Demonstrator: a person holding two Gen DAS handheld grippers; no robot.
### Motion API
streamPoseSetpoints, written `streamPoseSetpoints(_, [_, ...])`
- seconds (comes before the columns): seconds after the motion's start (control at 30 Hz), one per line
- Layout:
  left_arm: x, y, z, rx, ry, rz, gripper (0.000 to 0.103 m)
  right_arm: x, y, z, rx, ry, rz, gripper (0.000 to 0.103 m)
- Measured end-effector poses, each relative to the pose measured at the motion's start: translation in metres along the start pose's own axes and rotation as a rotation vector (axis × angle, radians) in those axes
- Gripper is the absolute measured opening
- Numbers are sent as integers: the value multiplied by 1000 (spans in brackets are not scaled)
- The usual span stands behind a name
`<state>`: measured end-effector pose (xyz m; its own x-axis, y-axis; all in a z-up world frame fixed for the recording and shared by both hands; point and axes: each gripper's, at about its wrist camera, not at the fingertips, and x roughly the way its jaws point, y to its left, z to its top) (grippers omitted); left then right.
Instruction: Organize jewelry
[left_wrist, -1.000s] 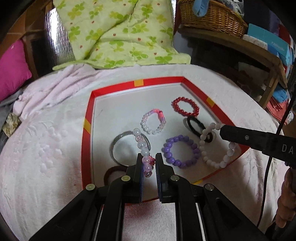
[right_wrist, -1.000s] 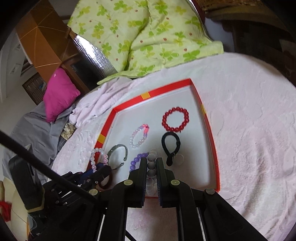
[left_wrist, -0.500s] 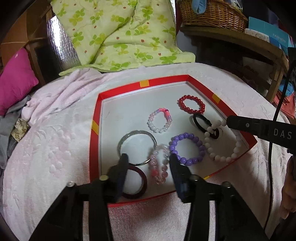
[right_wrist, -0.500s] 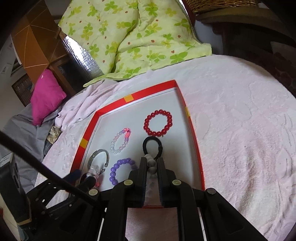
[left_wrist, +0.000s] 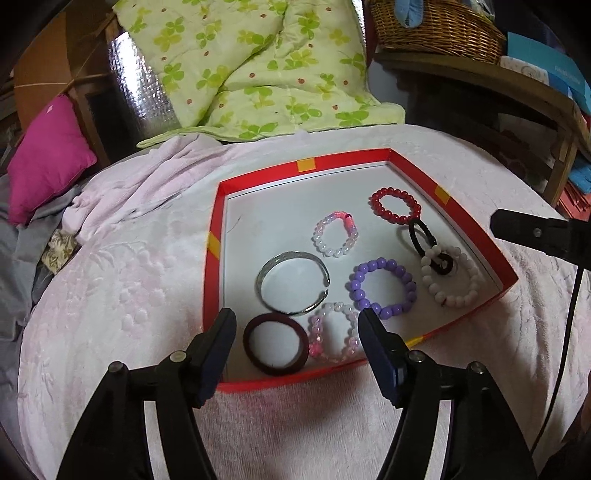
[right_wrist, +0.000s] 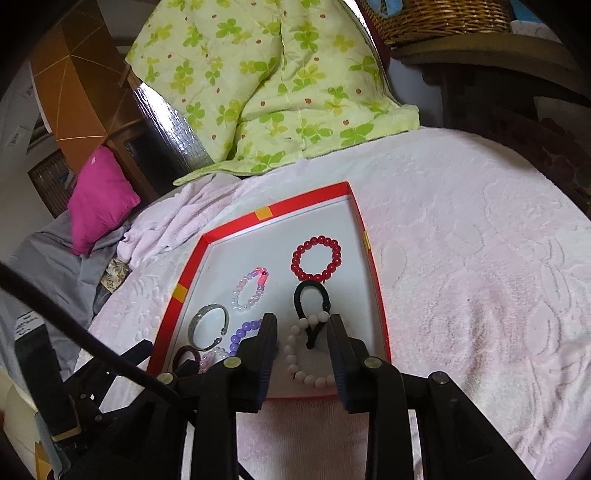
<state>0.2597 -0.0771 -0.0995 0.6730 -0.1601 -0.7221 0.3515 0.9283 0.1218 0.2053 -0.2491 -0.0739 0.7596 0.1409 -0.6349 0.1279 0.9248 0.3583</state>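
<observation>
Through my left wrist camera, my left gripper (left_wrist: 297, 325) stands spread wide and grips nothing; between its fingers at the lower centre lie the dark maroon ring (left_wrist: 275, 344) and the pale pink bead bracelet (left_wrist: 334, 336), inside the red-rimmed tray (left_wrist: 214, 243). Above them sit the silver bangle (left_wrist: 291, 282) and purple bead bracelet (left_wrist: 384, 288), with the white bead bracelet (left_wrist: 448, 277) at right, overlapping the black hair tie (left_wrist: 424, 240). Through my right wrist camera, my right gripper (right_wrist: 302, 328) is also parted and empty, the white bead bracelet (right_wrist: 306, 354) and black hair tie (right_wrist: 312, 306) lying between its fingers at lower centre; the red bead bracelet (right_wrist: 316, 258) lies above.
</observation>
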Motion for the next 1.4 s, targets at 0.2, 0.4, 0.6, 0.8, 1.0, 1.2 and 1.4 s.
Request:
streamPoseSetpoints(0.2, [-23,-1,-9,4,-36,47,80,-22,10,-10,-49,-9,-17,43])
streamPoseSetpoints(0.4, [-46,4,-22,-34,-15,92,81,-41,24,-22,-128,-18,-61,53])
streamPoseSetpoints(0.6, [-86,18,-36,-102,-16,154,82,-73,35,-36,-150,-34,-73,53])
streamPoseSetpoints(0.8, [-129,27,-45,-121,-59,204,82,-107,55,-54,-175,-40,-50,53])
streamPoseSetpoints(1.0, [-168,27,-54,-133,-84,222,82,-141,72,-65,-197,-54,-41,53])
streamPoseSetpoints(1.2, [-209,26,-58,-137,-137,244,82,-172,88,-70,-218,-76,-40,53])
streamPoseSetpoints(1.4, [-244,29,-61,-159,-186,254,82,-199,105,-72,-245,-103,-34,54])
